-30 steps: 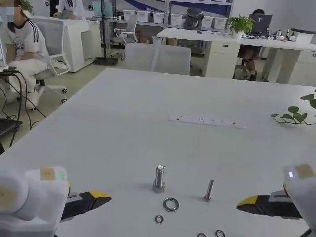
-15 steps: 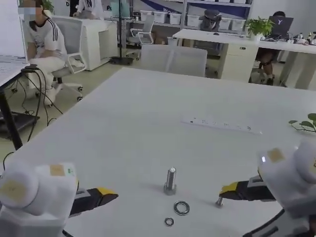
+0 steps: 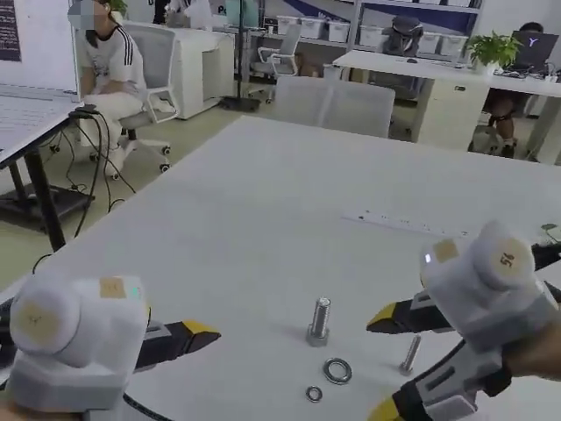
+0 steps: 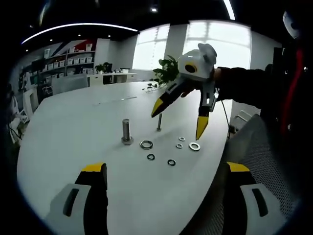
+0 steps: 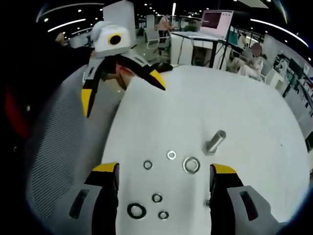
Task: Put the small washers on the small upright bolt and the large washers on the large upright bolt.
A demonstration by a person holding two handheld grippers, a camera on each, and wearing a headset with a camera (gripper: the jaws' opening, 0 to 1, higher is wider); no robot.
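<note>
**Washers wait on an office workbench.** The left gripper (image 4: 166, 169) hangs low over the near edge of a white table (image 3: 263, 202), its yellow-tipped jaws spread wide and holding nothing. The right gripper (image 3: 379, 364) hovers above the table's right side, its jaws also wide apart and empty.

Between the two, the large bolt (image 3: 319, 320) stands upright on its head. The small bolt (image 3: 410, 353) stands upright just to its right, close under the right gripper's upper jaw.

Washers lie loose and flat on the table on the near side of the bolts. A large washer (image 3: 337, 370) sits nearest the large bolt, with a small washer (image 3: 314, 394) just beside it. In the right gripper view, a second large washer (image 5: 136, 211) and more small washers (image 5: 157, 198) are scattered between that gripper's jaws.

Farther back on the table lies a white power strip (image 3: 394, 221). Beyond it, a person (image 3: 110, 57) sits in an office chair.
</note>
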